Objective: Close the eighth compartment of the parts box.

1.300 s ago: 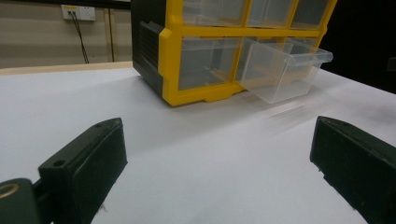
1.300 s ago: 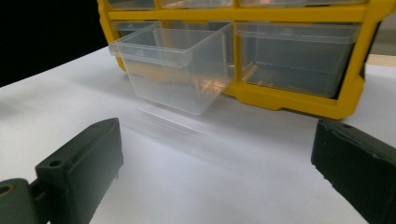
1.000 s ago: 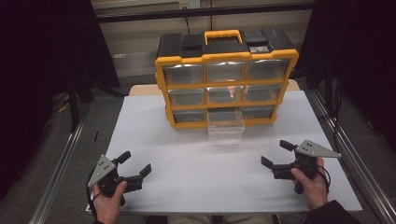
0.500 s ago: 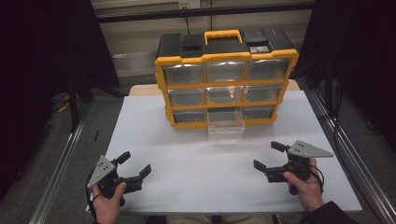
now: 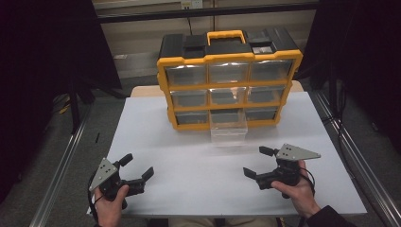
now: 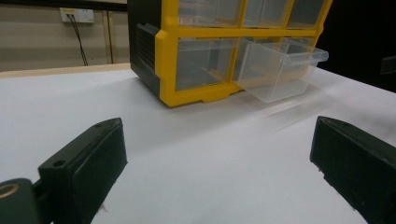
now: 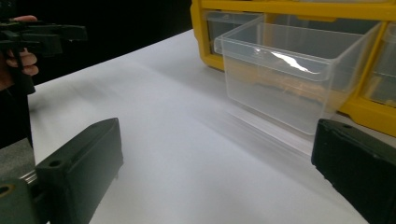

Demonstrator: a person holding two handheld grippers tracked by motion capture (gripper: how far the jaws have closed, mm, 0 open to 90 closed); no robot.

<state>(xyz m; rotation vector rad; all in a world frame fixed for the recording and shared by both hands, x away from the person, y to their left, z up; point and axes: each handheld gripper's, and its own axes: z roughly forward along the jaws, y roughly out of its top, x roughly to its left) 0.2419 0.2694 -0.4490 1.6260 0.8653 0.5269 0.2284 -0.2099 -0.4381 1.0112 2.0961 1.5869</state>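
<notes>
Clear drawer (image 5: 229, 126) sits pulled out of the bottom middle slot of the yellow organizer (image 5: 229, 78), far side of the white surface (image 5: 198, 161). Right gripper (image 5: 259, 162) is nearer, jaws released, empty. Left gripper (image 5: 137, 166) likewise spread, holding nothing. Likely step: reach the drawer. Best approach square to its front lip, jaws kept wide, low and level, without nudging the organizer.
</notes>
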